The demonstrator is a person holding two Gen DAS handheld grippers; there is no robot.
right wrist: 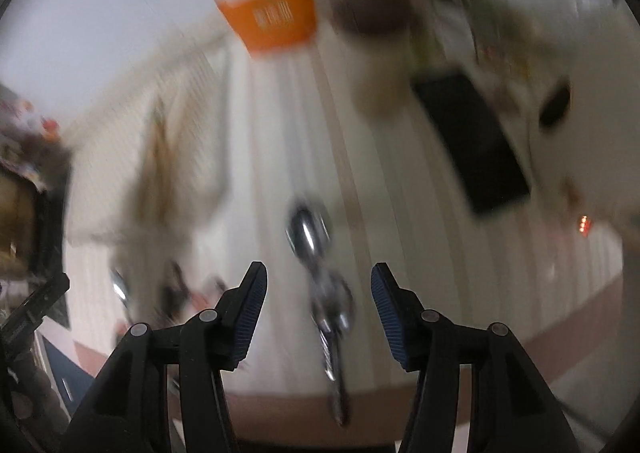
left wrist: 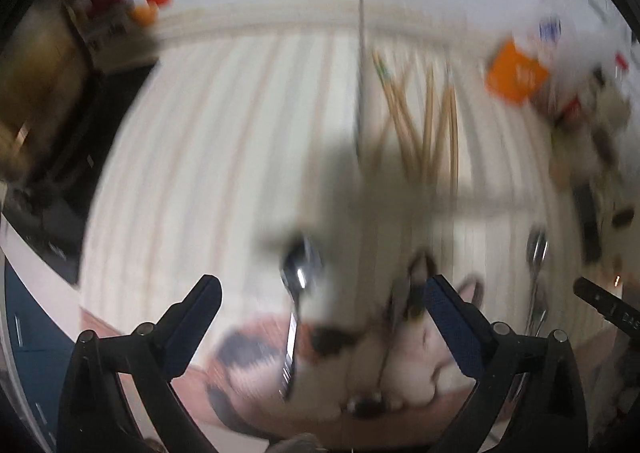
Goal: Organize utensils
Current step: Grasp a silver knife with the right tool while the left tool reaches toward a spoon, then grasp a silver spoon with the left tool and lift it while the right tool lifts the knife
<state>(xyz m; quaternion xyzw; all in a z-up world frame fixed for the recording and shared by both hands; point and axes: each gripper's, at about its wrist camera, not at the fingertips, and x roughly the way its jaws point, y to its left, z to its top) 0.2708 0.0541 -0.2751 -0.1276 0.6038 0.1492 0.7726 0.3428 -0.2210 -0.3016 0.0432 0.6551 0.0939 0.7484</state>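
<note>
Both views are motion-blurred. In the left wrist view a steel spoon (left wrist: 298, 293) lies on the white striped tablecloth (left wrist: 224, 141), between the fingers of my open left gripper (left wrist: 322, 289) and just ahead of them. Several wooden chopsticks (left wrist: 420, 125) lie scattered farther ahead, beside a long thin metal utensil (left wrist: 362, 73). More spoons (left wrist: 536, 265) lie at the right. In the right wrist view my right gripper (right wrist: 318, 279) is open, with two steel spoons (right wrist: 320, 265) lying between its fingers on the cloth. Neither gripper holds anything.
An orange and white box (right wrist: 272, 17) (left wrist: 516, 73) stands at the table's far side. A black flat device (right wrist: 476, 141) and blurred clutter lie at the right. A pale cup (right wrist: 380, 85) stands near it. Dark furniture (left wrist: 52, 133) is beyond the table's left edge.
</note>
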